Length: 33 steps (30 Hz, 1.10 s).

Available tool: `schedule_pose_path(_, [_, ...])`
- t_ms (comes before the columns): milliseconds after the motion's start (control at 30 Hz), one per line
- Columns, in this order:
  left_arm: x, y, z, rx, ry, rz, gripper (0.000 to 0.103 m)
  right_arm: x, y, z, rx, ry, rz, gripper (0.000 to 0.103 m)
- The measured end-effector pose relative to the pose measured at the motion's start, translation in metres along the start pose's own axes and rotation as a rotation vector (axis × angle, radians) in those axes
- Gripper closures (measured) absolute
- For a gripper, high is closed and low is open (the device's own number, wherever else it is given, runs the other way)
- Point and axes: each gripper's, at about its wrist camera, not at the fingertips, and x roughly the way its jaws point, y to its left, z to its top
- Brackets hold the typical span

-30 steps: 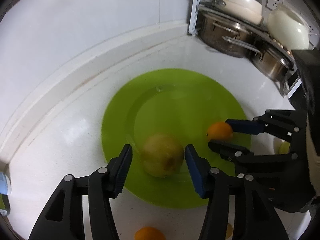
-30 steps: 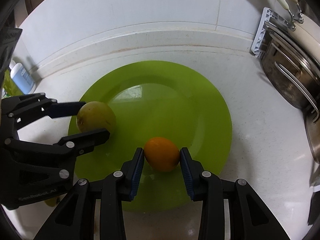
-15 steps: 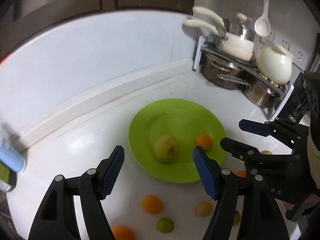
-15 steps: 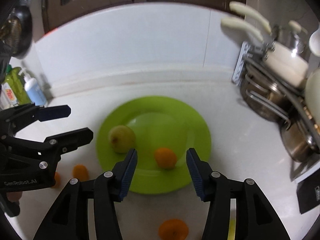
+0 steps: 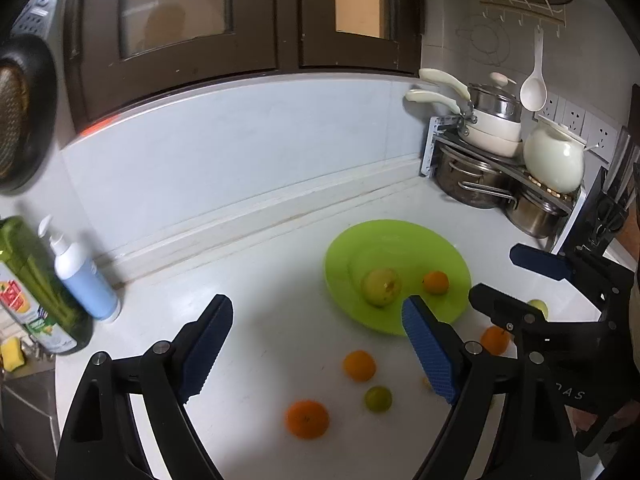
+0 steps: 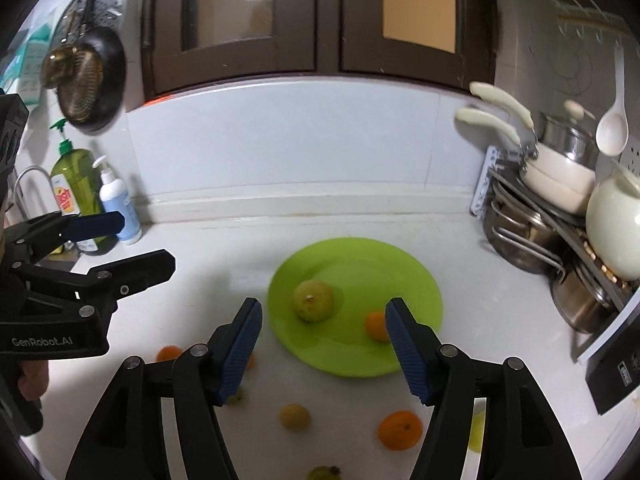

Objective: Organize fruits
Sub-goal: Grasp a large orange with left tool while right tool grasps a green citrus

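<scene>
With both tools empty over the white counter (image 5: 280,264), I go for the next loose fruit. Nearest my left gripper (image 5: 320,344), whose jaws have just been opening and stand wide apart, lie an orange (image 5: 307,419), a small green citrus (image 5: 377,399) and a second orange (image 5: 359,365). My right gripper (image 6: 322,346), jaws likewise just opening with nothing between them, hangs over another orange (image 6: 400,430). Beyond, the green plate (image 5: 420,240) already holds a pear (image 5: 381,286) and a tangerine (image 5: 436,282). Best, I judge, to straddle one fruit squarely and close gently.

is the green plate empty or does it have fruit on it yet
Not empty. The green plate holds two fruits: a yellow-green one and a small orange. The other fruits lie on the counter beside it.
</scene>
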Motion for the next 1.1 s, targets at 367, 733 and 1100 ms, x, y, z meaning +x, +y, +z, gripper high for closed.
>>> schedule_pose_path(367, [-0.02,0.024,-0.035,0.02,-0.006,0.014,0.016,-0.006,0.044,-0.014,-0.037,-0.012,0.058,0.038])
schedule_pose_path(733, [-0.011,0.028,-0.073,0.083,0.038,-0.048,0.016,0.004,0.067,-0.039,-0.082,0.05,0.072,0.038])
schedule_pose_path(1100, [0.015,0.028,-0.105,0.12,0.07,-0.043,0.02,0.033,0.077,-0.066,-0.124,0.154,0.092,0.038])
